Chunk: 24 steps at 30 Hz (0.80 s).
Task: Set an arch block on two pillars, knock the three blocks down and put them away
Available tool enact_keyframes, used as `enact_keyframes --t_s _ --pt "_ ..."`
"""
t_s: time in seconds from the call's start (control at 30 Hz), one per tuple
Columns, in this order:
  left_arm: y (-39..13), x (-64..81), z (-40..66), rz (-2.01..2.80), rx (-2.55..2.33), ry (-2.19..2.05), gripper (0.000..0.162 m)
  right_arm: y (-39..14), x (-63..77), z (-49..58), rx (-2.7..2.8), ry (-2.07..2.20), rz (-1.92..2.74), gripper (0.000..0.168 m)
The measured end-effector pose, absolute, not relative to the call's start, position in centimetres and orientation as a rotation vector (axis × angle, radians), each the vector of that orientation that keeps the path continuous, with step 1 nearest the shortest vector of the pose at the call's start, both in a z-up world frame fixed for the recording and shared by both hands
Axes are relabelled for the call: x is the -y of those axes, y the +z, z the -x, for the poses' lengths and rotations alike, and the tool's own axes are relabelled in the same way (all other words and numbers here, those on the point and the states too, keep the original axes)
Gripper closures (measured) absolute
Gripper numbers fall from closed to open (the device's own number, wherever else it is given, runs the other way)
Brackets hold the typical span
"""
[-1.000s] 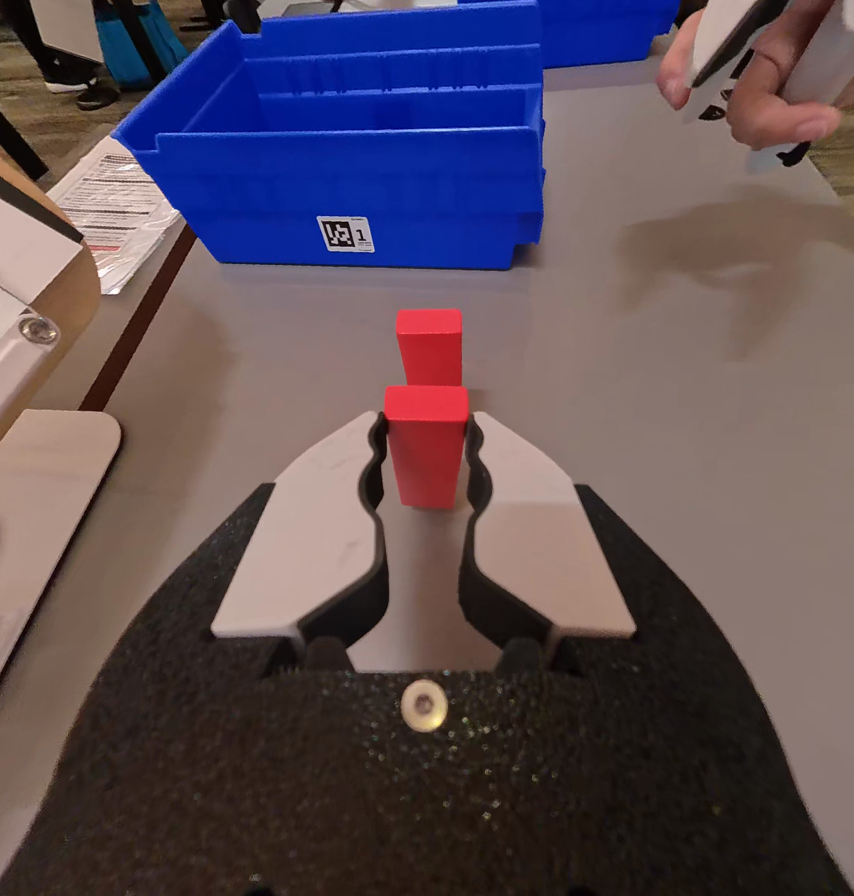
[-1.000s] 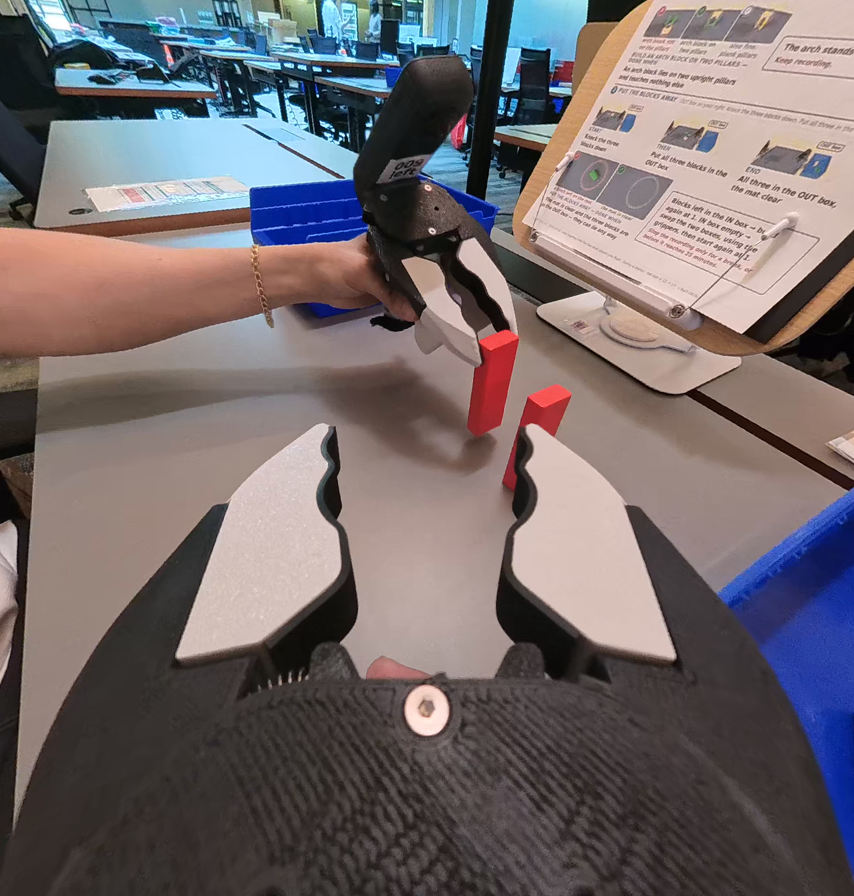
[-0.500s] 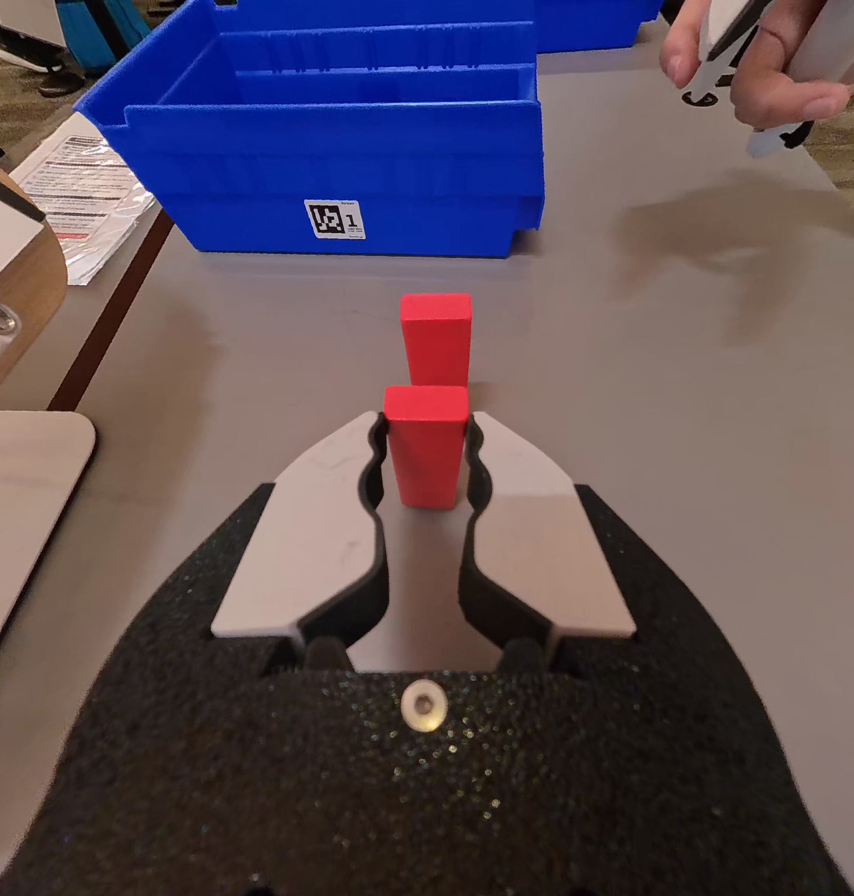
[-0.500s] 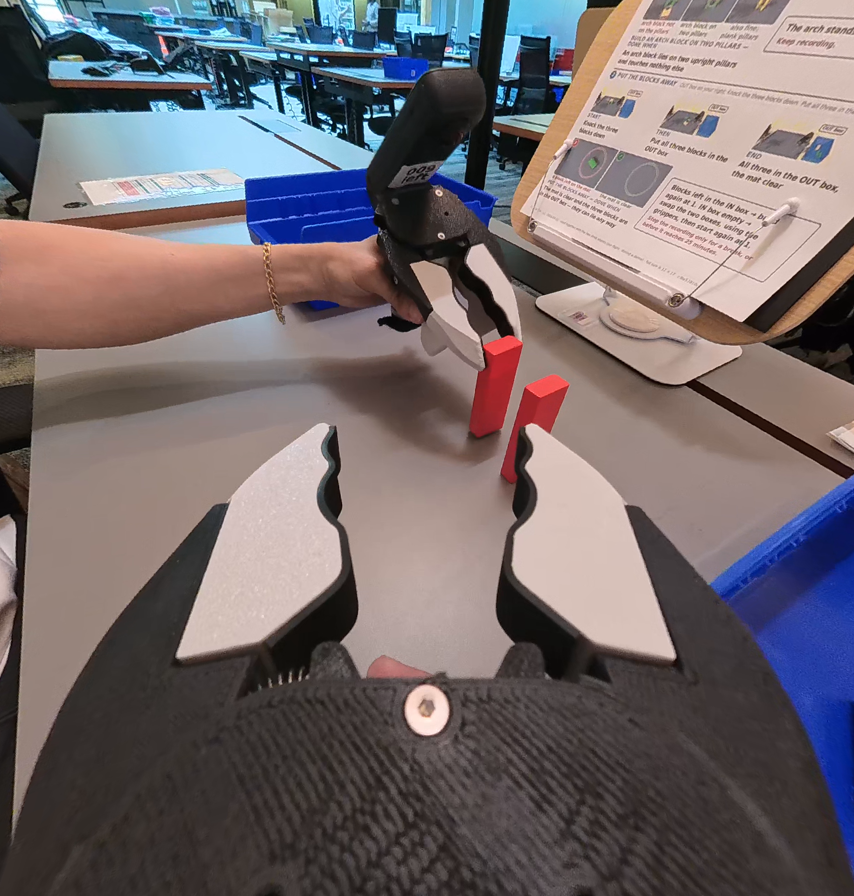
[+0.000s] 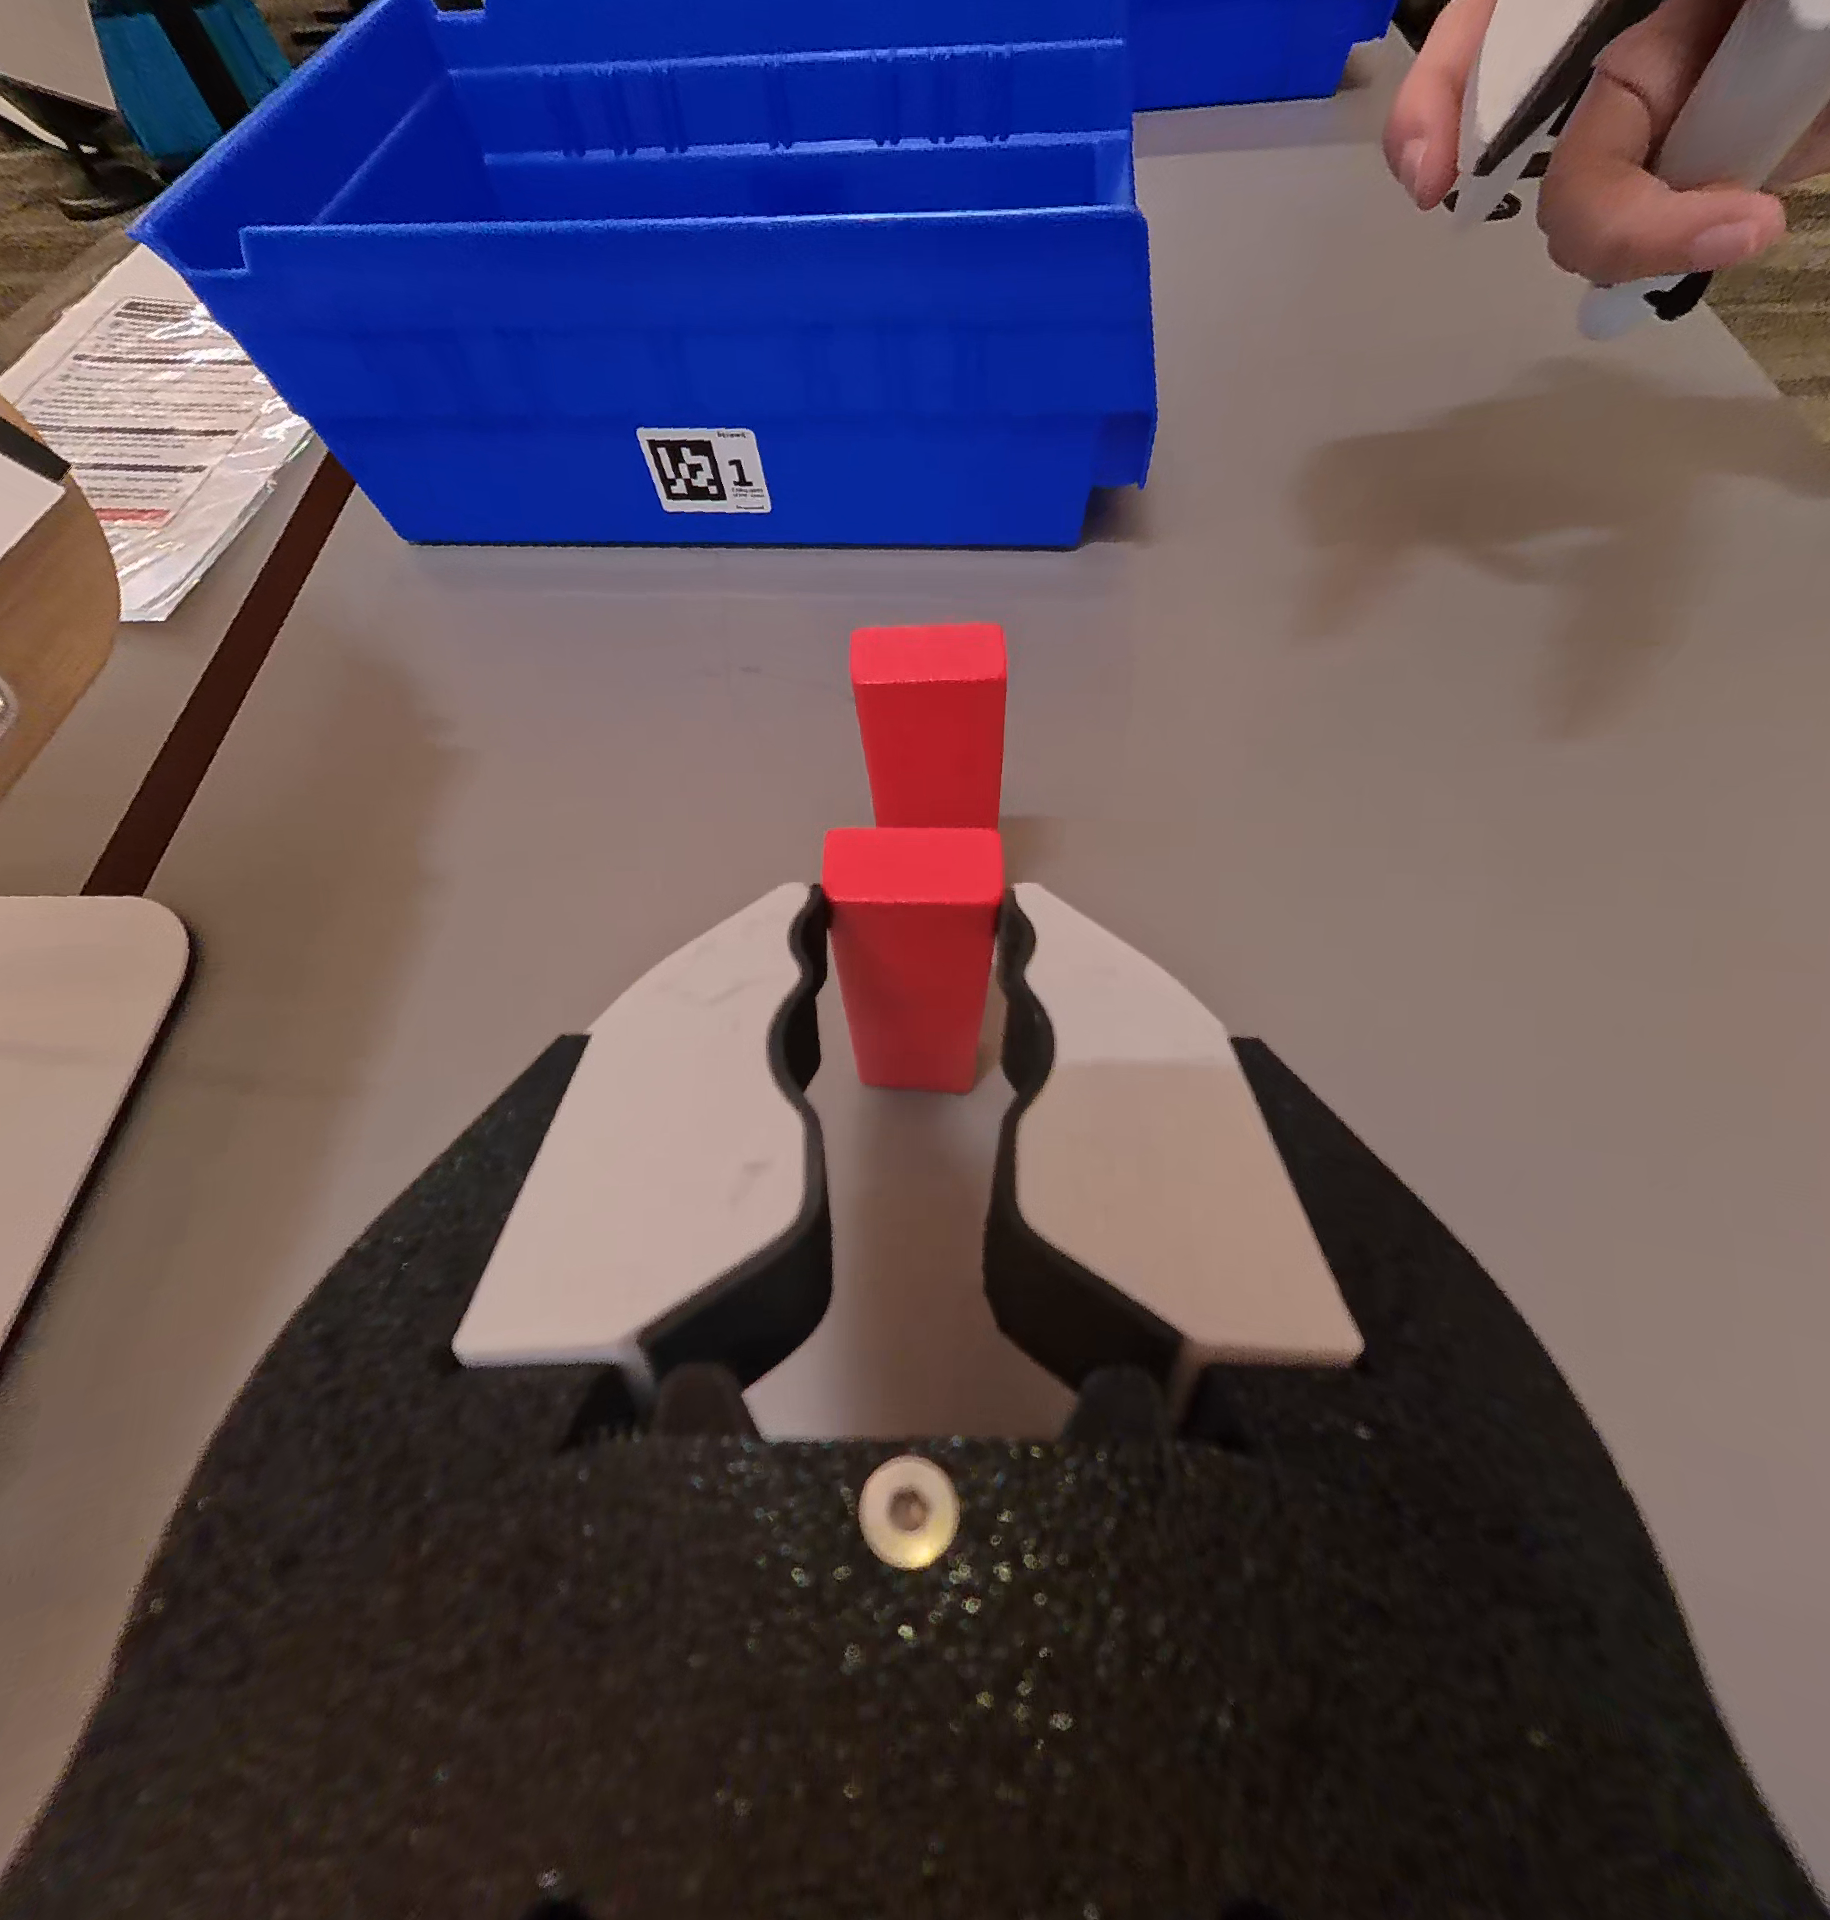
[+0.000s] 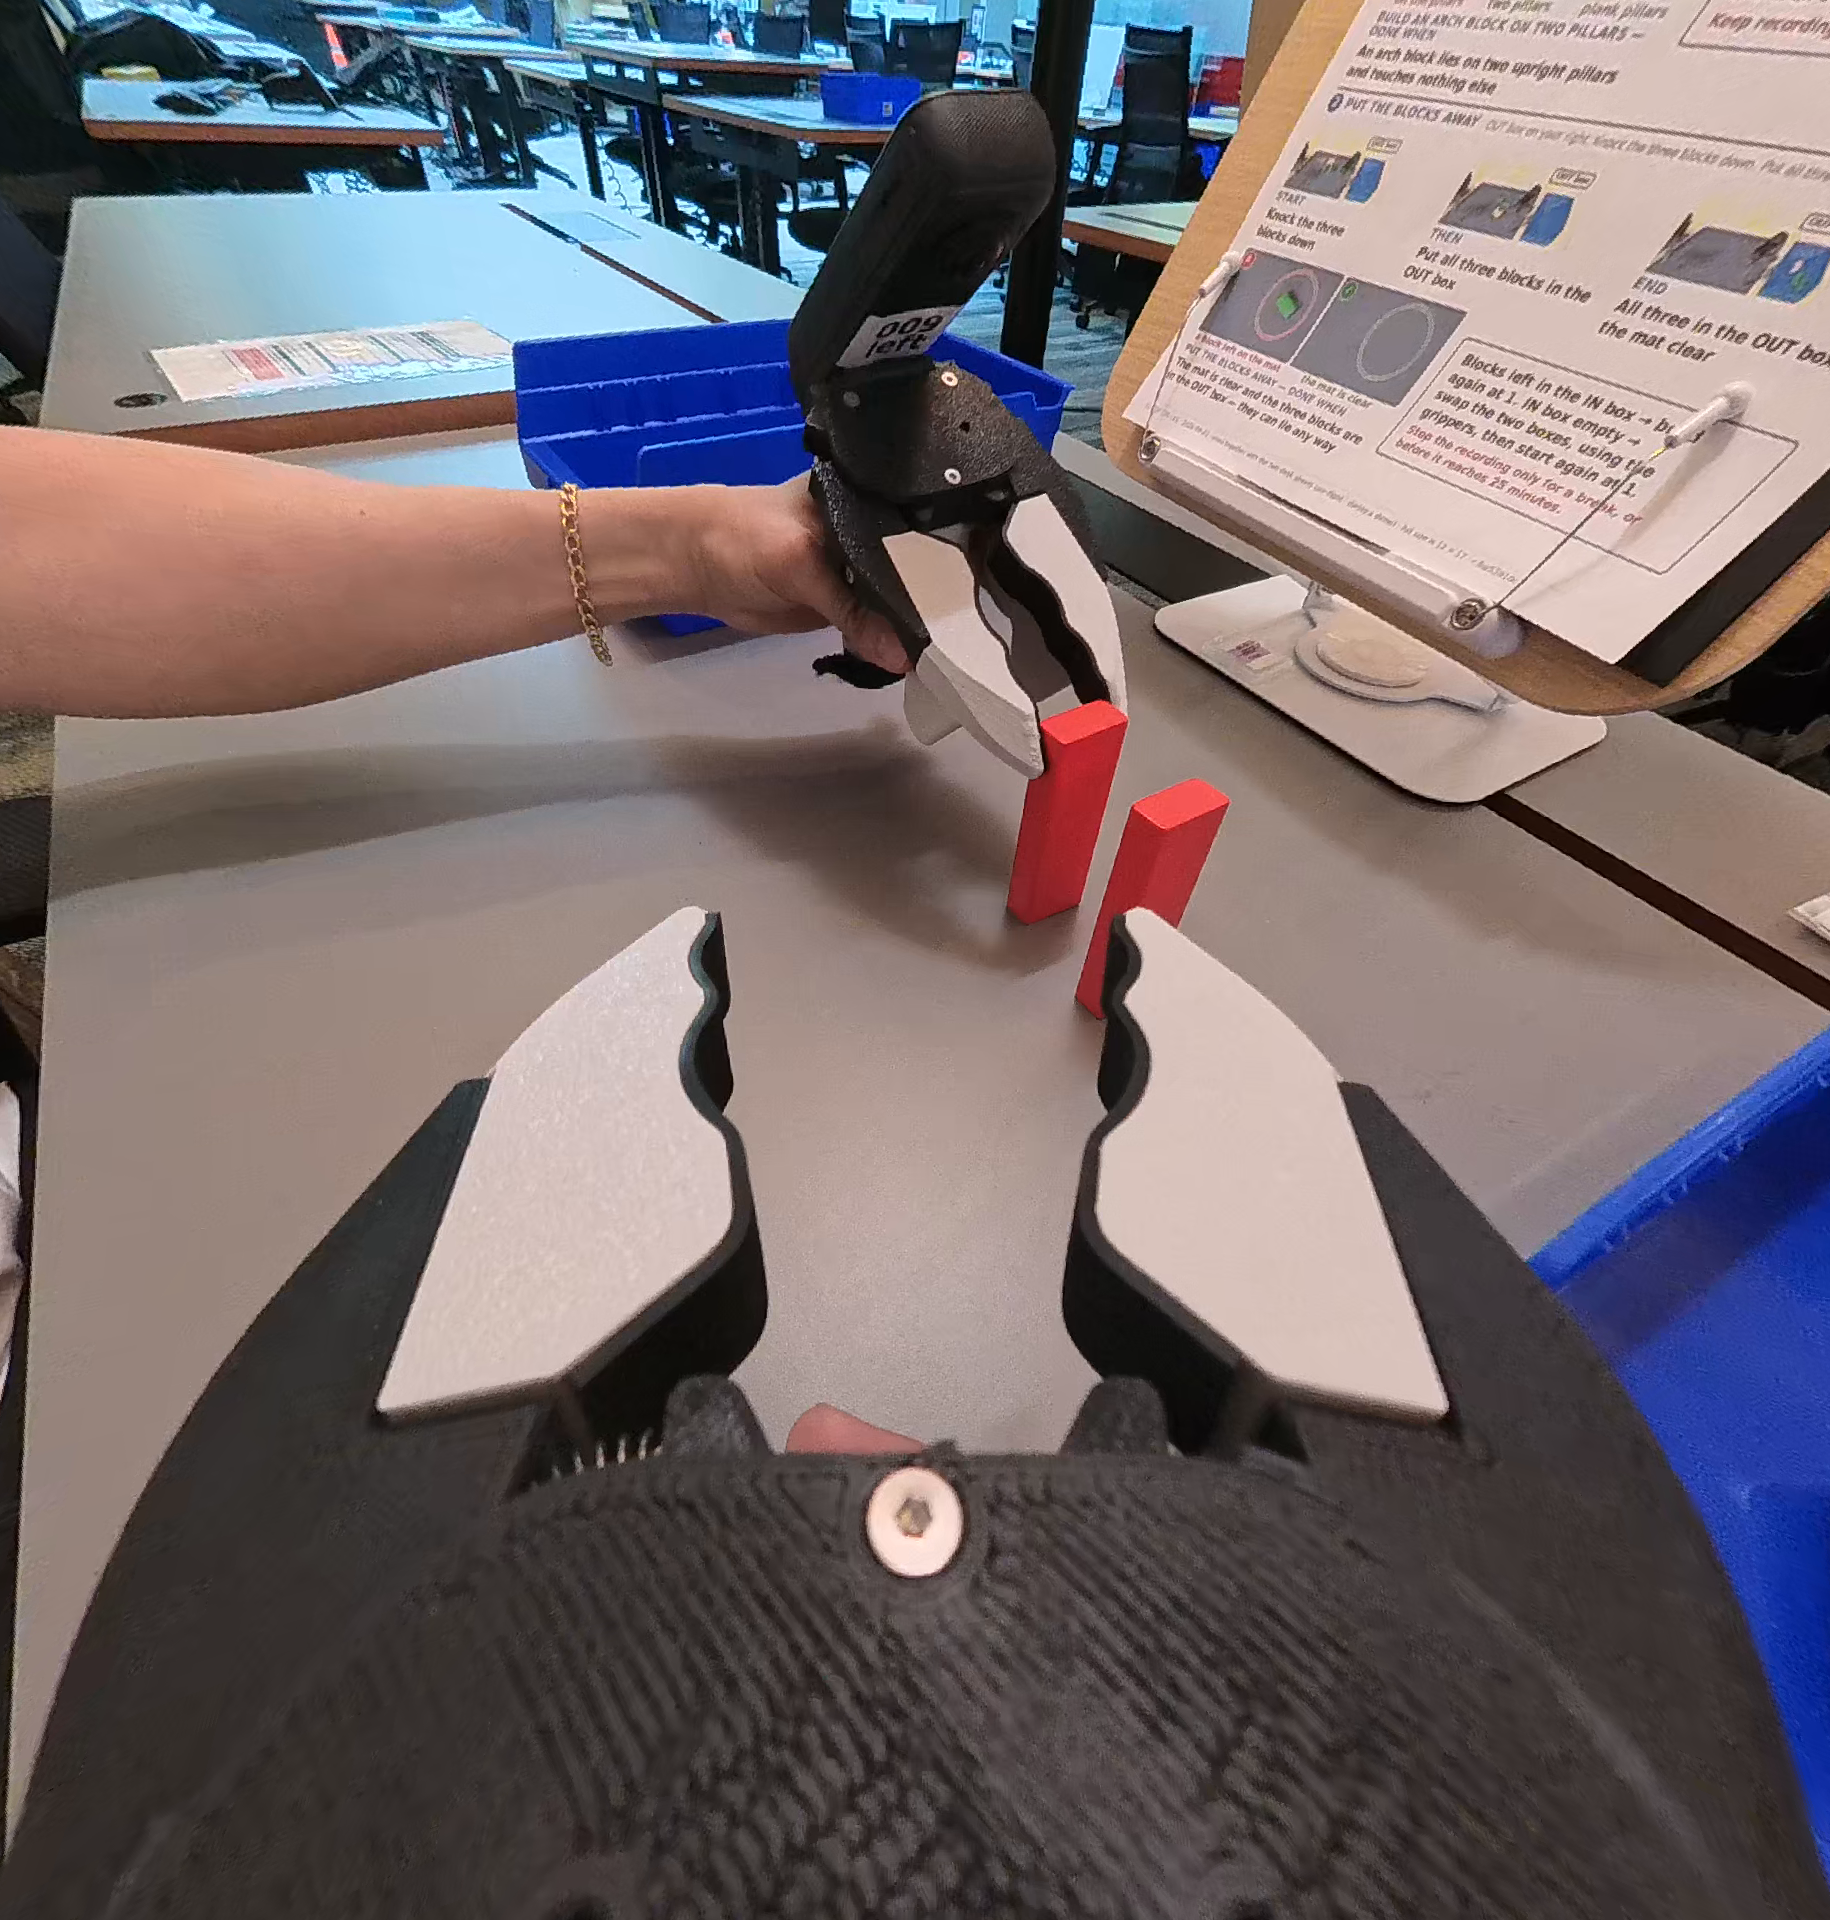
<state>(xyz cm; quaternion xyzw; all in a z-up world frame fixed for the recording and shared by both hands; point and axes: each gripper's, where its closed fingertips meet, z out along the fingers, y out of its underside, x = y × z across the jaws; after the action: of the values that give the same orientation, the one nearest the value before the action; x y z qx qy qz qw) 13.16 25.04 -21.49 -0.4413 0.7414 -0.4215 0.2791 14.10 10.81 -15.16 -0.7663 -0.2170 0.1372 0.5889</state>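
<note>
My left gripper [image 5: 911, 914] is shut on the top of an upright red block [image 5: 911, 997] whose lower end is at the grey table [image 5: 1462, 987]. A second red block [image 5: 930, 727] stands upright just beyond it, with a small gap between them. In the right wrist view, the left gripper [image 6: 1077, 732] grips the held block [image 6: 1062, 831] from above, and the second block [image 6: 1160, 868] stands to its right, partly hidden by my right finger. My right gripper [image 6: 911, 940] is open and empty, low over the table, short of both blocks. It also shows, held by a hand, in the left wrist view [image 5: 1576, 135].
A blue bin [image 5: 682, 312] with a tag stands behind the blocks, and its rim [image 6: 1721, 1299] is at my right. Another blue bin [image 6: 662, 416] lies beyond the left hand. A paper stand [image 6: 1493, 343] on a white base is behind the blocks. A person's forearm [image 6: 319, 561] reaches across. Some 15 cm of space lies between my two pairs of fingers.
My left gripper has brought the held red block down from a tilted, raised position to upright at the table, beside the second block. My right gripper has stayed open and almost still.
</note>
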Motion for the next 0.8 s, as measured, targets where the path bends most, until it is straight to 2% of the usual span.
enact_keyframes --t_s 0.13,0.23,0.4,0.63,0.8 --pt "-21.5 -25.0 -13.1 1.19 -1.993 -1.131 0.131 -15.1 -10.8 -14.0 0.505 0.323 1.783 0.098" --pt "-21.4 -25.1 -13.1 1.197 -1.975 -1.131 0.115 -15.3 -10.8 -14.0 0.507 0.325 1.787 0.098" --pt "-20.2 -25.3 -12.8 1.191 -1.928 -1.14 0.107 -15.3 -10.8 -14.0 0.512 0.324 1.79 0.098" --pt "-13.9 -27.7 -9.3 1.197 -1.736 -1.087 0.108 -15.6 -10.6 -14.2 0.51 0.315 1.802 0.098" --pt "-10.5 -34.9 -2.5 1.439 -1.567 -0.852 0.109 -15.8 -10.6 -14.2 0.507 0.312 1.81 0.098"
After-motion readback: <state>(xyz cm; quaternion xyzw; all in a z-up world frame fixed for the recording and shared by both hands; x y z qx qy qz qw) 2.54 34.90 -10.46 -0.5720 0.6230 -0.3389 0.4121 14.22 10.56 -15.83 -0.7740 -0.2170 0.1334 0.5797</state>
